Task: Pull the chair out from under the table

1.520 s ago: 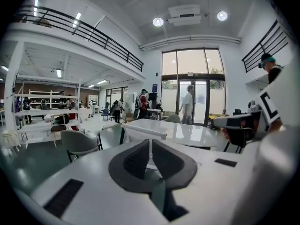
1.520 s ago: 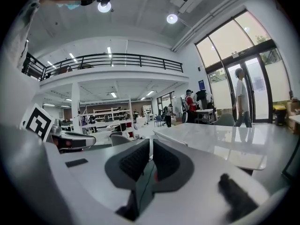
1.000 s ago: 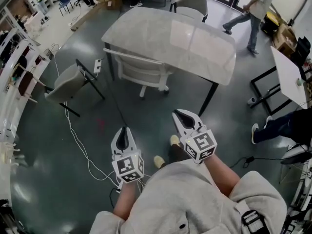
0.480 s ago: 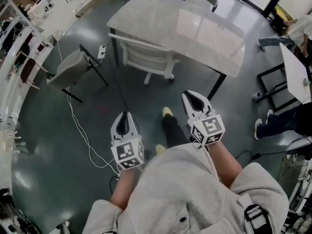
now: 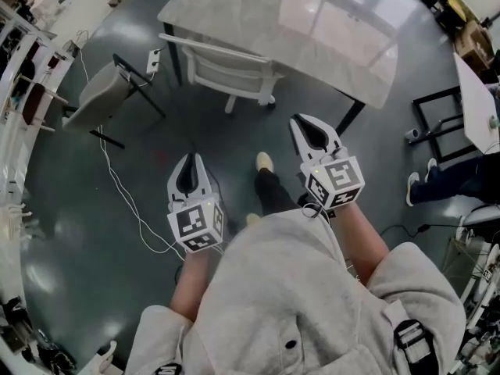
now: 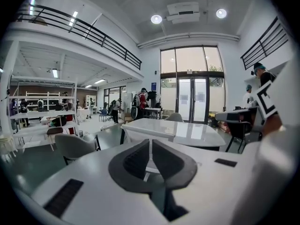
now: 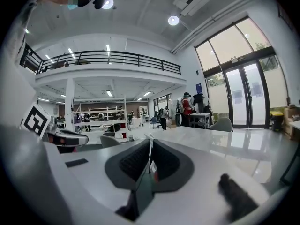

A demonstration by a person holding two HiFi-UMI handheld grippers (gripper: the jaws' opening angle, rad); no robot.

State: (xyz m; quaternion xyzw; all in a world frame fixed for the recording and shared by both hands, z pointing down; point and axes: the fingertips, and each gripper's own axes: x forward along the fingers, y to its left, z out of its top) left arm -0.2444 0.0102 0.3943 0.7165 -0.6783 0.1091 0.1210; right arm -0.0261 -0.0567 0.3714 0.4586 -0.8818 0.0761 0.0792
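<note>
Under the near edge of the desk sits the white chair, seat tucked beneath the top and backrest rail facing the person. Both tools are short of the desk and well apart from that chair. The left tongs and the right tongs each have their jaws pressed together with nothing between them. As I read it, no pull has begun.

3 things could spoil it from here:

1. Closed jaws cannot take the backrest rail. Unless they are opened before reaching it, they would only knock the rail or slide off it.
2. A grip on 1 end of the rail alone could swing the chair as it comes out. Its far side might then catch the black desk leg just to its right, jarring the desk.
3. The floor on the person's side of the desk is not free. A white cable trails across it to the left, and the person's shoe is planted between the 2 tools. A backward step could snag the cable, and a chair drawn straight back could run onto the shoe.

A grey chair standing clear to the left of the desk is not the tucked one and could be taken by mistake.
</note>
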